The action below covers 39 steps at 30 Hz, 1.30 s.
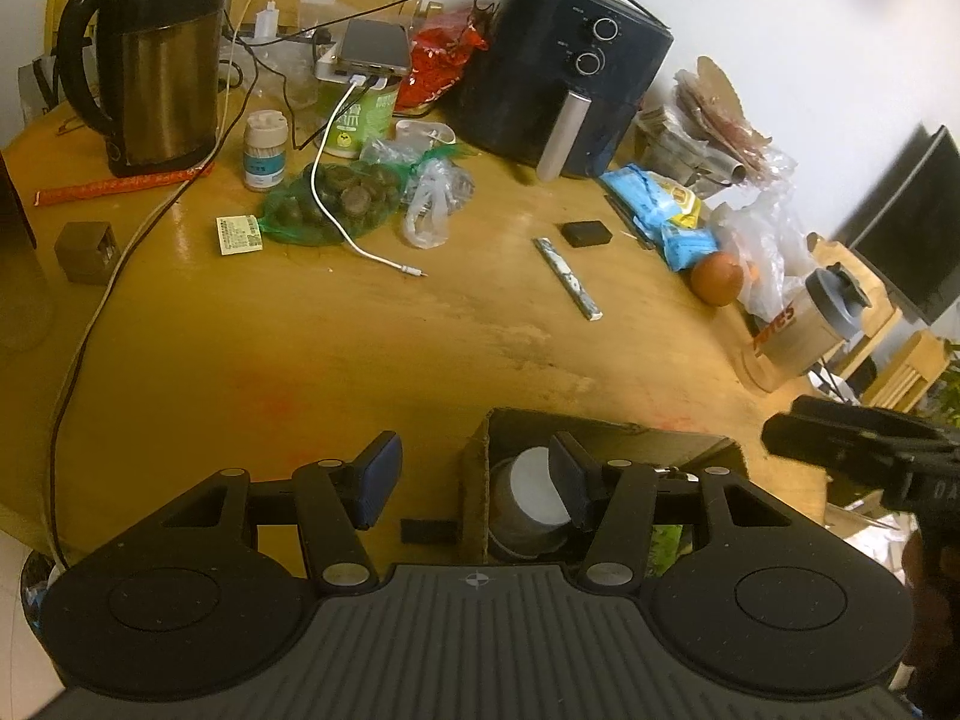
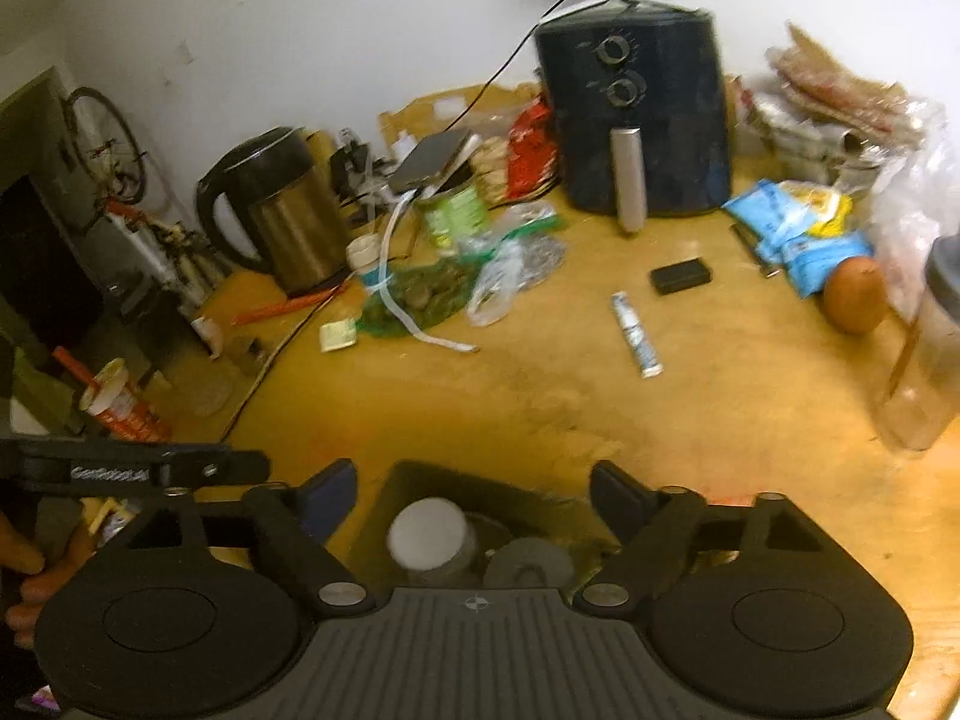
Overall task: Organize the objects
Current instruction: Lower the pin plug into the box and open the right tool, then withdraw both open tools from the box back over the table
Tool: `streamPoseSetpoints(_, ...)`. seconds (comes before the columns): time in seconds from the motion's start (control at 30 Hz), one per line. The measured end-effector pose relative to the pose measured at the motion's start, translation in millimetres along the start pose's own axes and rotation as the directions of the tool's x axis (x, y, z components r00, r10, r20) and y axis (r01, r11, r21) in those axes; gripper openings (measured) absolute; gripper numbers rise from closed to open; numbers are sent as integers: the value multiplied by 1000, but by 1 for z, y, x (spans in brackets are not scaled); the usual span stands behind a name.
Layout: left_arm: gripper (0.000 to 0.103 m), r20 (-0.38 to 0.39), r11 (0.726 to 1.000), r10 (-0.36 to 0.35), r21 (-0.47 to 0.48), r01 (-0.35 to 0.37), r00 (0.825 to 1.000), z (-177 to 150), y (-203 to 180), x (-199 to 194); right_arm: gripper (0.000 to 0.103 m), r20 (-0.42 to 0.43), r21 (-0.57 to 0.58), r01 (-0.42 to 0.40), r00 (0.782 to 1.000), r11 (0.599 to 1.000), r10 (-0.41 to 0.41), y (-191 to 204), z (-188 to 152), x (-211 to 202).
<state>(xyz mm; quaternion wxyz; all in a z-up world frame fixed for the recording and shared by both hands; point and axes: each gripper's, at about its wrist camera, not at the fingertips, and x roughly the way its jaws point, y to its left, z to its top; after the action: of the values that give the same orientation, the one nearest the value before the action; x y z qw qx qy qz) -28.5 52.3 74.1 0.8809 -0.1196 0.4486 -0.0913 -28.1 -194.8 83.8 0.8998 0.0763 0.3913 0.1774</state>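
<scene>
While both grippers hang over the near edge of a worn yellow wooden worktop (image 1: 336, 360), an open cardboard box (image 1: 606, 438) sits just below them, with a white-lidded jar (image 2: 427, 531) inside and a grey round lid (image 2: 528, 564) beside it on the right. The left gripper (image 1: 474, 480) has its jaws parted with nothing between the pads, its right finger over the jar; the right gripper (image 2: 474, 498) stands with its jaws wide apart above the box, gripping nothing. Farther out on the bare middle of the worktop lie one slim silver-wrapped stick (image 1: 567, 277) and one small black block (image 1: 586, 233), near each other. To the right rest one orange fruit (image 1: 715, 278), blue snack packets (image 1: 654, 204) and a clear shaker bottle (image 2: 924, 354) with a grey cap. To the left lie a green net bag (image 1: 327, 201) of brown round things, a white cable (image 1: 336, 192) across it, a crumpled clear bag (image 1: 432, 204), one small pill bottle (image 1: 265, 150), a red stick (image 1: 120, 185) and a small brown cube (image 1: 87, 252). Farthest back stand one steel kettle (image 1: 156, 60) with a black handle on the left and one black air fryer (image 1: 564, 66) with two dials on the right, against a white wall (image 2: 360, 12). A bicycle (image 2: 114, 144) leans in the room's far left corner, and a dark monitor (image 1: 912, 222) stands off to the right.
</scene>
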Motion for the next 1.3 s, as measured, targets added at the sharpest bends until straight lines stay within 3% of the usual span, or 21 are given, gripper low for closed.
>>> streamPoseSetpoints(0.17,53,-5,1000,-4,1,4,1000,0,2,1,97,7,24,82,997,996,-83,-6,-2,-1)
streamPoseSetpoints(0.53,53,-18,998,-42,47,43,999,8,-16,13,103,-2,30,166,986,986,-166,-21,-2,-6)
streamPoseSetpoints(1.3,54,-33,997,-12,76,15,999,49,-50,55,103,-27,46,212,977,976,-211,-90,31,24)
